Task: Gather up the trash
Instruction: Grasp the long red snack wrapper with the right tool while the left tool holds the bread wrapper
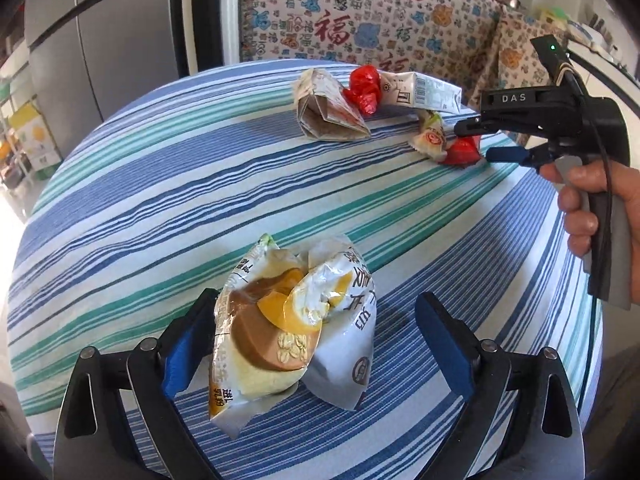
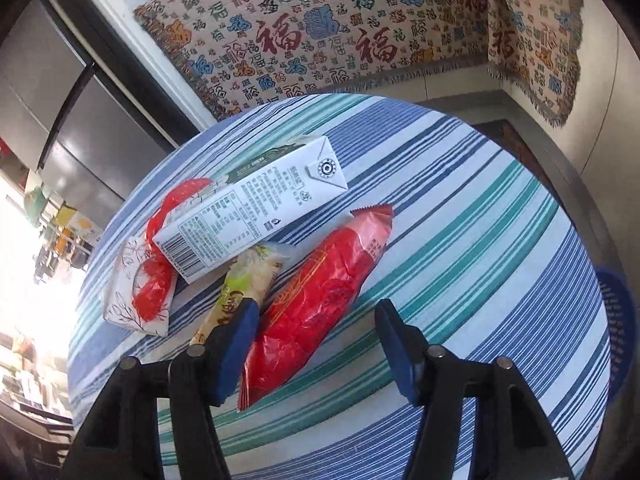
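Observation:
Crumpled white, brown and yellow snack wrappers [image 1: 276, 332] lie on the striped tablecloth [image 1: 160, 184] between the wide-spread fingers of my left gripper [image 1: 316, 298], which is open; the wrappers lean against the left pad. My right gripper [image 2: 316, 304] is open around a long red wrapper [image 2: 320, 272]; the left pad is next to it and the right pad stands apart. Beside the red wrapper lie a green-white snack wrapper [image 2: 248, 276], a white milk carton [image 2: 248, 216] and a paper packet [image 2: 136, 304] with red plastic. The left wrist view shows the right gripper [image 1: 476, 142] at that far pile.
A hand [image 1: 592, 208] grips the right tool's handle. A blue basket [image 2: 616, 320] stands on the floor beyond the round table's right edge. A patterned cloth [image 2: 320, 40] hangs on the wall behind, with a grey fridge [image 1: 100, 60] to the left.

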{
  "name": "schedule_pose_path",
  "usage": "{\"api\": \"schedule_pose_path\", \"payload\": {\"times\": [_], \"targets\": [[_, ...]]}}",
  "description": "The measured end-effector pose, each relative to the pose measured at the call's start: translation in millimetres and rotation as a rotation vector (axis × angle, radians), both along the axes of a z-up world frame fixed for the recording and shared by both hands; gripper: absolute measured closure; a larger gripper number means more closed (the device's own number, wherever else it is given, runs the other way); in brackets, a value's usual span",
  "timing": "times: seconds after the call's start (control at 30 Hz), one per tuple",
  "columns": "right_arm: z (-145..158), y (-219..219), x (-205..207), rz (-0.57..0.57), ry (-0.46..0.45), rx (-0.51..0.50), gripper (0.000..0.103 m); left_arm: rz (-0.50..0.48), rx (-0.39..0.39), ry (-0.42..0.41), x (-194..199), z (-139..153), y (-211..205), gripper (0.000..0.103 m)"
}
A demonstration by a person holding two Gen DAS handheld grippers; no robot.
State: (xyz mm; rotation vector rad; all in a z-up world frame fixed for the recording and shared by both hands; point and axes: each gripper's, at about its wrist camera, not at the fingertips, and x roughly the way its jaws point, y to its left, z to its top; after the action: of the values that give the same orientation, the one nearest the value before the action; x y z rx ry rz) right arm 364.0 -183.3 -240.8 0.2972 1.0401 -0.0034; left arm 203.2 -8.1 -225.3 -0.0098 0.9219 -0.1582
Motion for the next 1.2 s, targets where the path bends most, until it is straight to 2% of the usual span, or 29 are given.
{"api": "schedule_pose_path", "payload": {"times": [0.03,0.1,0.2,0.27,0.3,0.33,0.37,0.4,0.43,0.5,0.67,0.77,0.93,1.07,1.13,1.2], "targets": [[0,1,-2,0.047,0.013,-0.002,0.070,-0.002,0.008,0.002,0,0,-1,0.006],[5,4,-8,0.127,0.028,-0.068,0.074,-0.007,0.025,0.004,0,-1,-3,0.005],[13,10,-28,0.321,0.068,-0.222,0.077,-0.010,0.037,0.005,-1,-1,-3,0.005],[21,10,-43,0.396,0.066,-0.385,0.081,-0.005,0.035,0.005,-1,-1,-2,0.005],[25,7,-49,0.420,0.057,-0.441,0.081,-0.002,0.035,0.005,-1,-1,-1,0.005],[28,2,-56,0.432,0.046,-0.453,0.081,0.001,0.037,0.006,-1,-1,-2,0.005],[30,-4,-61,0.420,0.035,-0.428,0.080,0.004,0.039,0.006,-1,-1,-2,0.005],[33,-12,-64,0.393,0.017,-0.383,0.073,0.007,0.045,0.007,-1,-1,-2,0.005],[34,-18,-68,0.374,0.001,-0.341,0.060,0.010,0.051,0.008,-1,-2,-3,0.005],[30,-27,-77,0.342,-0.035,-0.279,0.048,0.016,0.068,0.011,0,-3,-5,0.005],[-1,-23,-93,0.358,-0.029,-0.254,0.047,0.021,0.095,0.024,2,-4,-5,0.000],[-8,-15,-96,0.385,-0.041,-0.309,0.043,0.020,0.102,0.038,3,-3,10,0.000],[-8,-12,-83,0.359,-0.064,-0.297,0.036,0.077,0.096,0.057,-4,-2,41,0.000],[-4,-15,-65,0.377,-0.001,-0.281,0.037,0.020,0.076,0.052,-9,0,35,0.001],[7,-19,-60,0.377,-0.005,-0.260,0.037,-0.028,0.042,0.048,-8,1,29,0.001],[20,-20,-52,0.383,-0.005,-0.262,0.037,-0.057,0.039,0.042,-5,2,20,0.001]]}}
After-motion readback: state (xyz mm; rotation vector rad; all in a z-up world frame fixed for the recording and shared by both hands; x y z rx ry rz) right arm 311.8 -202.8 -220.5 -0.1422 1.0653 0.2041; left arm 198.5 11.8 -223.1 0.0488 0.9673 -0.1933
